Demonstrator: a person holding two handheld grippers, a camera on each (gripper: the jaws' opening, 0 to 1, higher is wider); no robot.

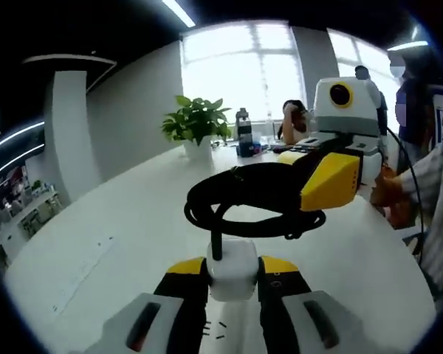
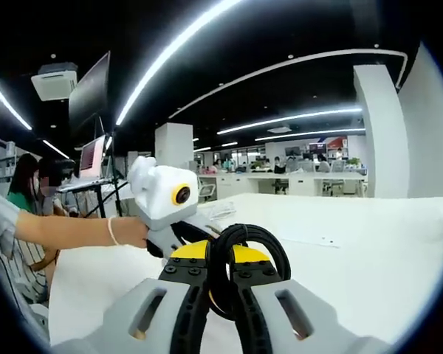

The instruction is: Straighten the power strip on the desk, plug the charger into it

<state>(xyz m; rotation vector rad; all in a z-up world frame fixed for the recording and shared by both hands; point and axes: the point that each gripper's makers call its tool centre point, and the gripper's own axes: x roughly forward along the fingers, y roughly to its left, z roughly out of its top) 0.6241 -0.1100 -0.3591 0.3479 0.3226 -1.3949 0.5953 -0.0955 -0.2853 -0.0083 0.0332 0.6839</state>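
Between the left claw [image 1: 232, 284] jaws sits a smooth white boxy charger [image 1: 232, 270], clenched above the glossy white surface [image 1: 111, 243]; its black rubbery cable [image 1: 244, 193] coils ahead, pinched by the right claw [image 2: 220, 289]. Beyond stands a white pot holding a leafy plant [image 1: 196, 122].

Open office, white desk [image 1: 118, 243], bright windows [image 1: 240, 66], potted plant [image 1: 196, 125], white pillar [image 2: 175, 151], ceiling strip lights [image 2: 177, 55], dark ceiling.
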